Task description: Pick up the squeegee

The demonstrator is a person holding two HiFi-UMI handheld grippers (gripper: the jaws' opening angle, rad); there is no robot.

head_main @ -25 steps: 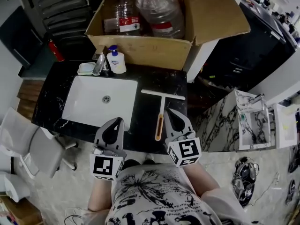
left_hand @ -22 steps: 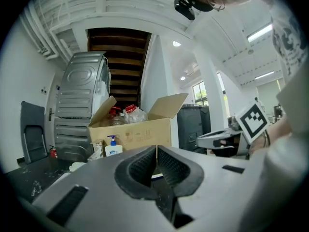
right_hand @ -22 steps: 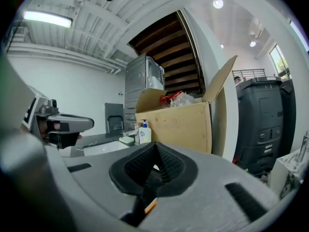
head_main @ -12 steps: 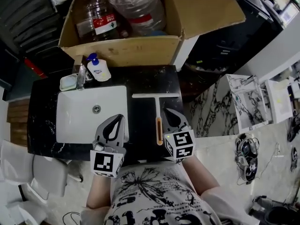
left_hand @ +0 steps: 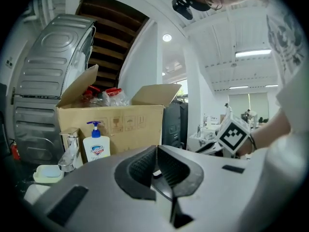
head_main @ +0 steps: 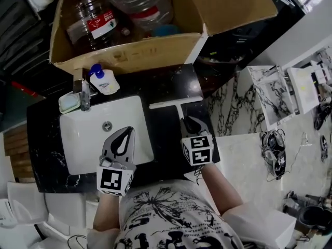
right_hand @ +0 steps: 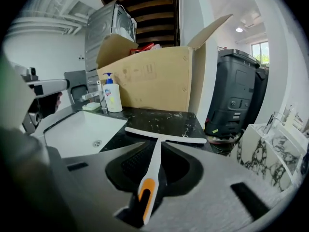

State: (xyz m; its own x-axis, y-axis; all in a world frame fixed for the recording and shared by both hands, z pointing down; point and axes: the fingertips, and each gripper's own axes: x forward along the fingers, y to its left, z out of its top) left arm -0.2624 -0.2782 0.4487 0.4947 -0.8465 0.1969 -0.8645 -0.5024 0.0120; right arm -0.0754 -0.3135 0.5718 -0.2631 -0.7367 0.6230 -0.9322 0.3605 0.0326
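No legible words; only shipping pictograms on the cardboard box [left_hand: 130, 134], soap bottle [left_hand: 96, 148] label unreadable.

Polished black stone with white veining on the countertop [head_main: 171, 90], glossy and reflective, with a smooth white glazed sink basin [head_main: 78, 144] at 9 o'clock. Smooth white plastic for the squeegee [head_main: 175, 103], with a glossy orange insert in its handle. At 12 o'clock, a matt brown cardboard box [head_main: 129, 58] of clear crinkled plastic bottles [head_main: 137, 4]; at 10 o'clock, a shiny chromed metal faucet [head_main: 83, 95] beside a smooth white plastic soap dispenser [head_main: 104, 82].
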